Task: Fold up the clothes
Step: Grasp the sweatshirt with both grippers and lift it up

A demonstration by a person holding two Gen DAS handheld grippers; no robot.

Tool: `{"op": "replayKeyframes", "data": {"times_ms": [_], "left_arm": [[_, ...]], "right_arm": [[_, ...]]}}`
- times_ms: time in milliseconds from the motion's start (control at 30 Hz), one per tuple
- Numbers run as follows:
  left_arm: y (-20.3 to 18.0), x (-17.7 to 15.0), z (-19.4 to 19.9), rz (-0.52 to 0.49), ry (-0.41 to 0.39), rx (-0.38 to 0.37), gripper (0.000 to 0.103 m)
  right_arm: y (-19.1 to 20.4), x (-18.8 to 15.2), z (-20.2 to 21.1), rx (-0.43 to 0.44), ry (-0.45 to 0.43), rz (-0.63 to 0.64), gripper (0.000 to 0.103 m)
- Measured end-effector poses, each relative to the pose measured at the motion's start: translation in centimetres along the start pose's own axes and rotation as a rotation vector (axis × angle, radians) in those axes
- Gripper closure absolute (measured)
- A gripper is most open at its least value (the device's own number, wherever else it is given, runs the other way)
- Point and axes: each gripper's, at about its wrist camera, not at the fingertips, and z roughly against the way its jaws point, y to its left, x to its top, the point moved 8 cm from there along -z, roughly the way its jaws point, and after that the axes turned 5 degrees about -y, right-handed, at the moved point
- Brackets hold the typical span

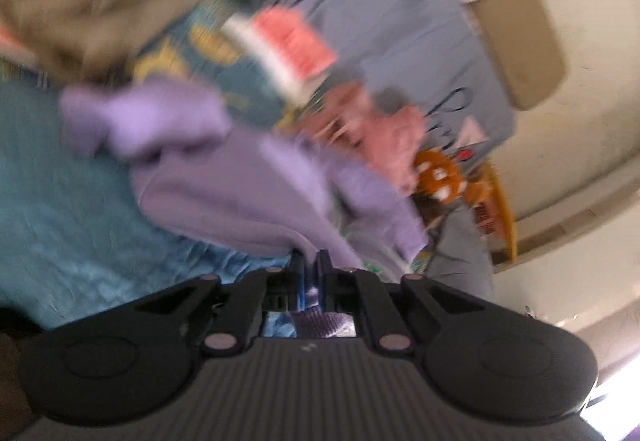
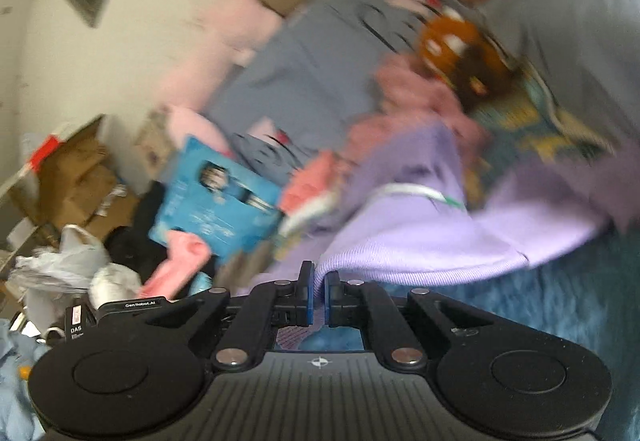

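Observation:
A lilac sweatshirt hangs lifted over a teal fuzzy blanket. My left gripper is shut on the sweatshirt's hem, the cloth pinched between its two fingers. In the right wrist view the same lilac sweatshirt spreads to the right, with its ribbed hem caught in my right gripper, which is shut on it. A white drawstring lies across the garment near its hood. Both views are blurred.
Pink clothing and a red-and-white folded piece lie behind the sweatshirt on the bed, with a grey patterned sheet beyond. A blue box, cardboard boxes and plastic bags crowd the left. An orange plush sits at the back.

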Motion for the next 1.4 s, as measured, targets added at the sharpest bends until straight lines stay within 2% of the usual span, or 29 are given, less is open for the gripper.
{"op": "replayKeyframes", "data": {"times_ms": [167, 267, 467, 667, 733, 867, 1000, 1100, 1200, 1300, 1367, 1400], "left_arm": [[-7.6, 3.4, 6.5, -0.16, -0.131, -0.077, 0.097], [-12.9, 5.9, 10.5, -0.231, -0.242, -0.155, 0.097], [-22.0, 9.8, 19.1, -0.293, -0.438, -0.291, 0.097], [-26.9, 12.1, 26.5, -0.336, -0.543, -0.374, 0.096], [-28.1, 12.8, 27.7, -0.349, -0.57, -0.363, 0.096], [-28.8, 14.5, 26.6, -0.356, -0.569, -0.293, 0.096], [-28.0, 16.9, 22.2, -0.382, -0.553, -0.19, 0.096], [-28.4, 20.0, 18.1, -0.415, -0.558, -0.104, 0.096], [-30.4, 22.6, 17.2, -0.472, -0.606, -0.07, 0.096], [-30.8, 22.6, 18.7, -0.496, -0.659, -0.082, 0.096], [-30.6, 22.2, 19.5, -0.51, -0.68, -0.085, 0.096], [-29.9, 21.6, 19.1, -0.516, -0.659, -0.069, 0.096]], "right_arm": [[5.1, 4.6, 2.4, 0.104, -0.13, 0.097, 0.098], [9.3, 8.4, 4.3, 0.195, -0.231, 0.183, 0.098], [17.7, 14.8, 8.2, 0.352, -0.389, 0.36, 0.099], [21.8, 18.0, 10.1, 0.429, -0.461, 0.401, 0.099], [22.1, 18.7, 9.1, 0.402, -0.451, 0.408, 0.099], [20.8, 19.5, 4.4, 0.328, -0.386, 0.379, 0.099], [19.8, 21.0, -1.4, 0.269, -0.353, 0.37, 0.099], [22.4, 23.0, -3.8, 0.216, -0.394, 0.495, 0.099], [25.2, 24.3, -3.2, 0.23, -0.453, 0.578, 0.099], [26.0, 23.4, -2.2, 0.242, -0.464, 0.631, 0.099], [24.7, 21.4, -2.1, 0.231, -0.418, 0.624, 0.099], [23.3, 19.8, -2.4, 0.212, -0.379, 0.609, 0.099]]}}
